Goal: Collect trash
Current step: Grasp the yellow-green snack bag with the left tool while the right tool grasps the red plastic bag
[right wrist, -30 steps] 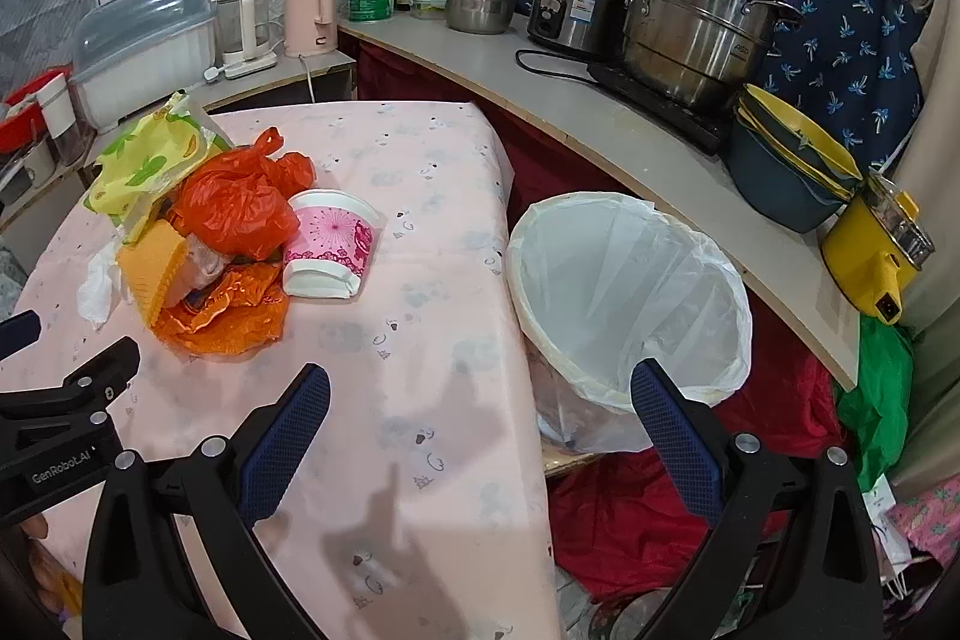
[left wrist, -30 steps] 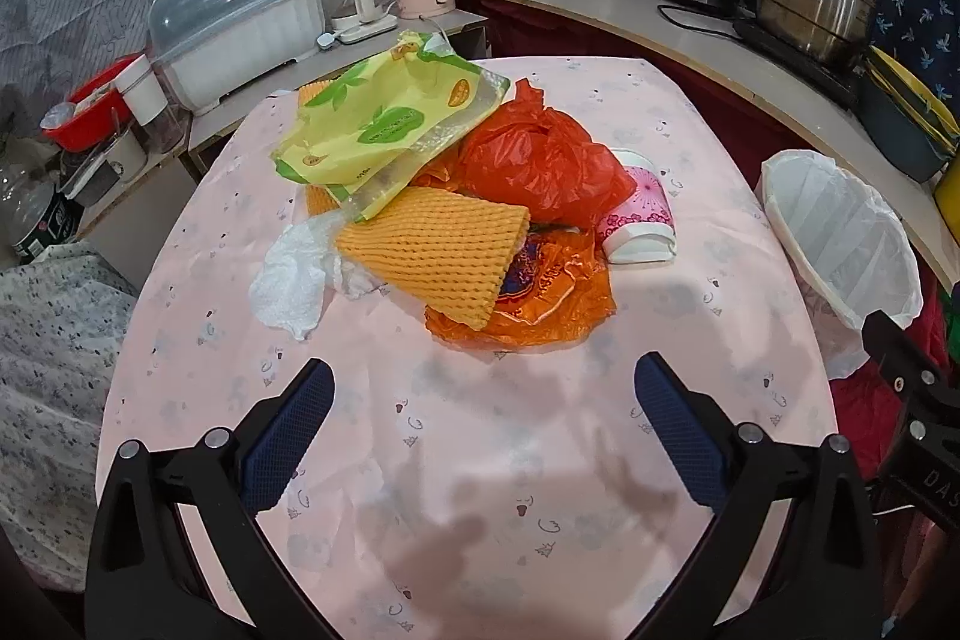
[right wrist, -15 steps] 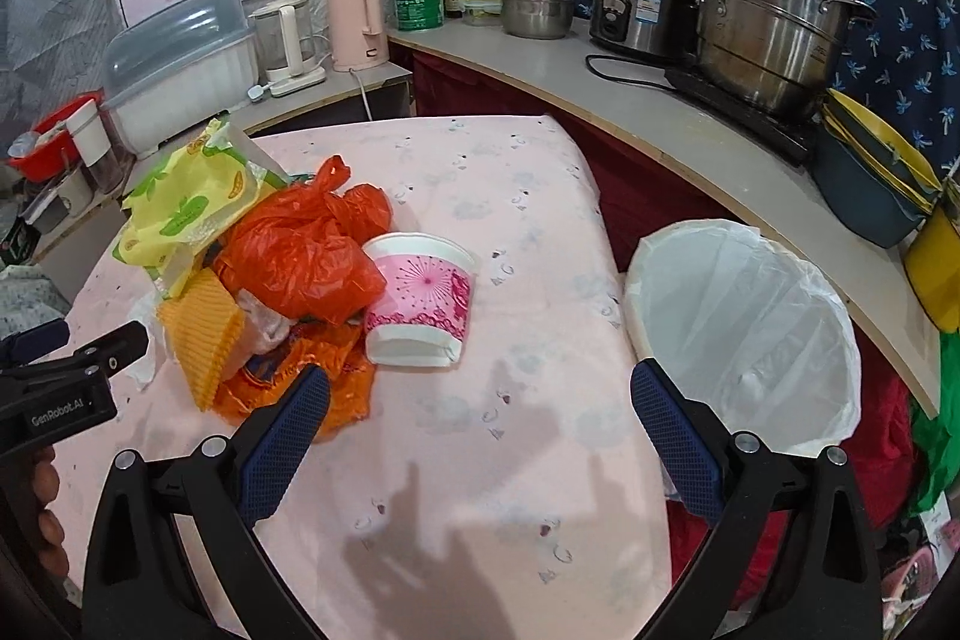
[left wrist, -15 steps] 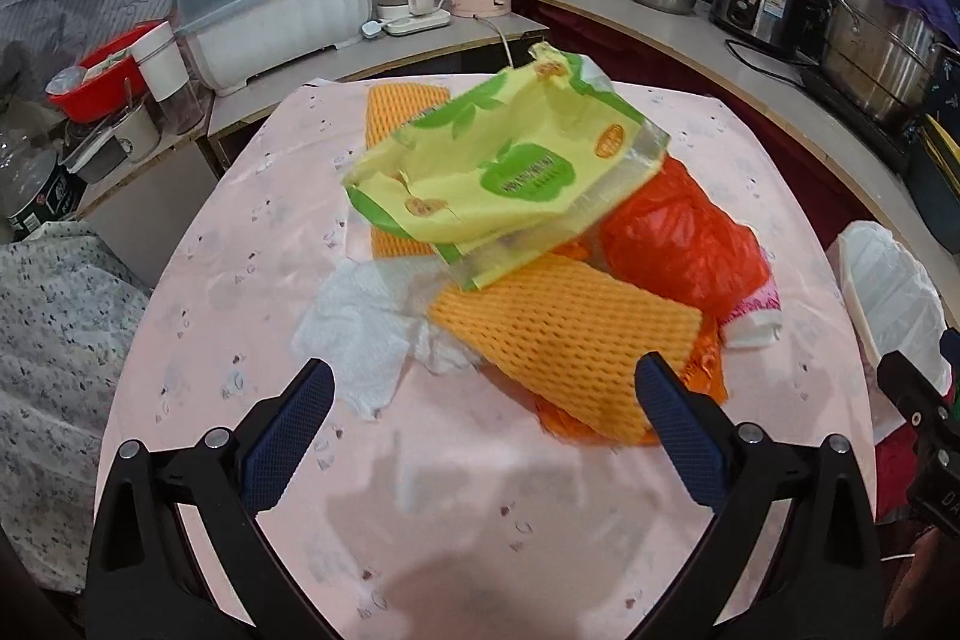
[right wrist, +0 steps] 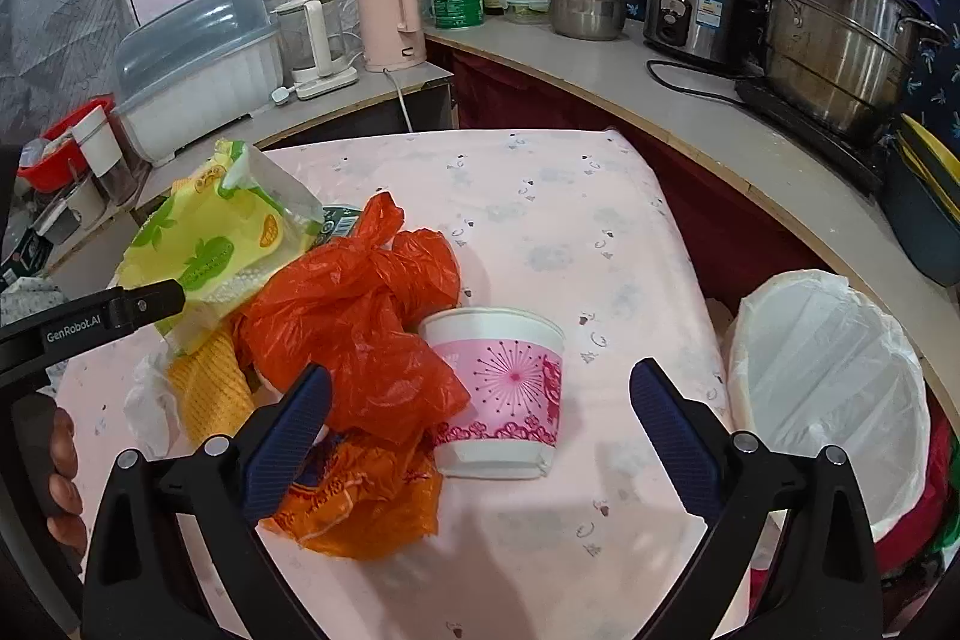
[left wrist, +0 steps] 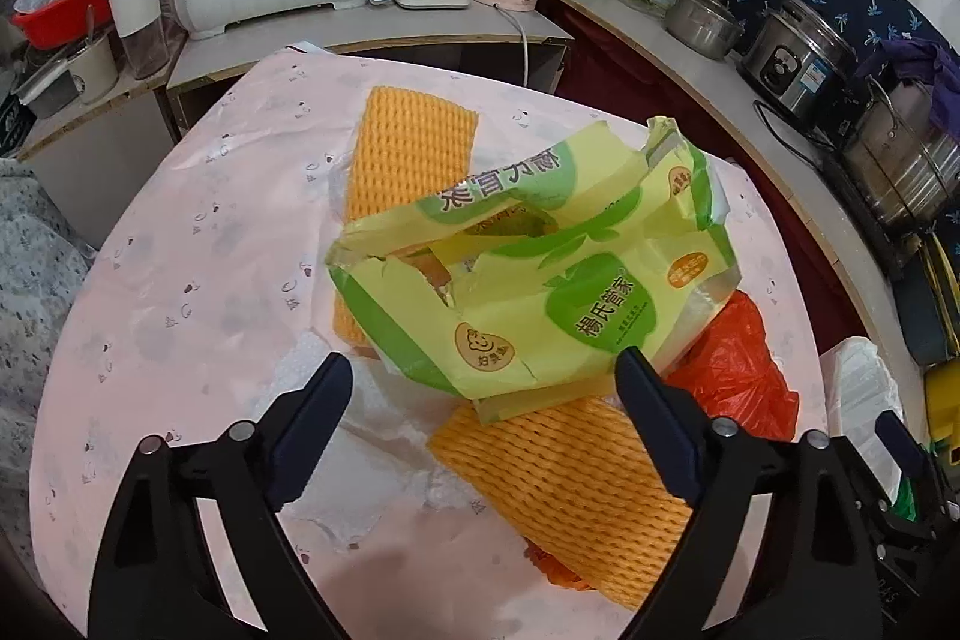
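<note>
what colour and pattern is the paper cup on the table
White paper cup with a pink band of starburst prints and a darker pink scalloped border; clearest in the right wrist view.

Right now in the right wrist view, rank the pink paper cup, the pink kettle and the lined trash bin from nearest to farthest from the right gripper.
1. Pink paper cup, on the table just ahead of the right gripper.
2. Lined trash bin, beside the table, off to the right.
3. Pink kettle, on the far counter.

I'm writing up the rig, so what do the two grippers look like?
Both the left gripper and right gripper have black angular frames with silver rivets and dark blue ribbed finger pads. White "GenRobot.AI" lettering marks the left gripper's side. No sleeves or cables show.
</note>
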